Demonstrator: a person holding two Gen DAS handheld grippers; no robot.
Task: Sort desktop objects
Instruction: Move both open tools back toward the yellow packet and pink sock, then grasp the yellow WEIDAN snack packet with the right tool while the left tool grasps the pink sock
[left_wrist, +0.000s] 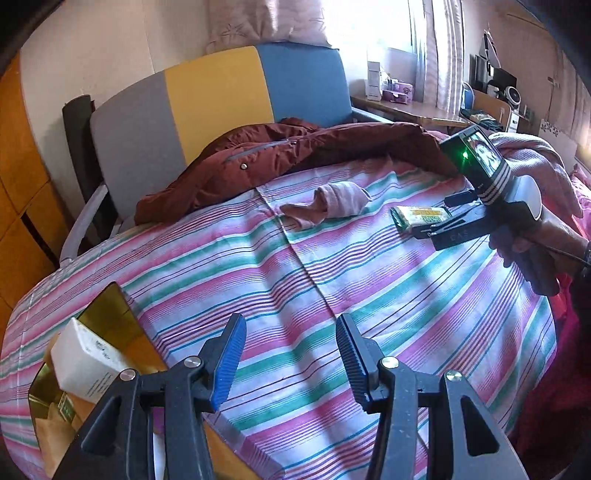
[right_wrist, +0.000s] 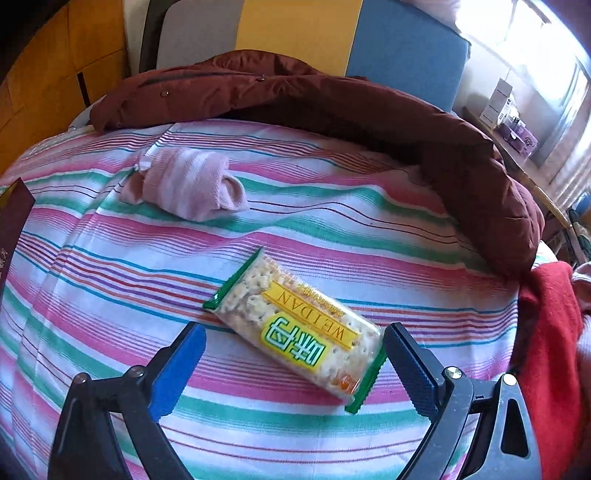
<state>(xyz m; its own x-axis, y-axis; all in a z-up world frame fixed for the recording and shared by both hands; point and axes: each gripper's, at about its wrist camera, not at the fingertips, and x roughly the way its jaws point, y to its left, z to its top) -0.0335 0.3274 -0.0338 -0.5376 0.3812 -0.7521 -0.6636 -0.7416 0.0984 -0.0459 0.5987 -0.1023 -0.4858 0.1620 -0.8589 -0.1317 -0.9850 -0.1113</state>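
Roughly midway, judging by layout: gold box (left_wrist: 110, 332) at 8 o'clock in the left view is already holding a white carton (left_wrist: 83, 360) plus some smaller packets, so part of the sorting is looking done. Two items are lying loose on the bed (left_wrist: 295, 280): cracker pack (right_wrist: 295, 332) and rolled pink sock (right_wrist: 192, 184).

Right gripper (right_wrist: 291, 365) is hovering wide open, jaws straddling the pack's near end, nothing held; right pad seems to be touching or nearly touching the wrapper's green edge, can't confirm contact. Left gripper (left_wrist: 291, 350) is sitting open and empty over bare sheet, box at its 8–9 o'clock.

Sock is lying at 10–11 o'clock from the pack, well apart. Brown jacket (right_wrist: 332, 103) is draping across the far side, 12 to 2 o'clock; whether it counts as a sort item is unclear.

Hidden or unclear: box interior is mostly blocked by the left gripper's arm and cut by frame edge; smaller packets unreadable. In the right view only a dark sliver of the box (right_wrist: 14, 229) is showing at 9 o'clock.
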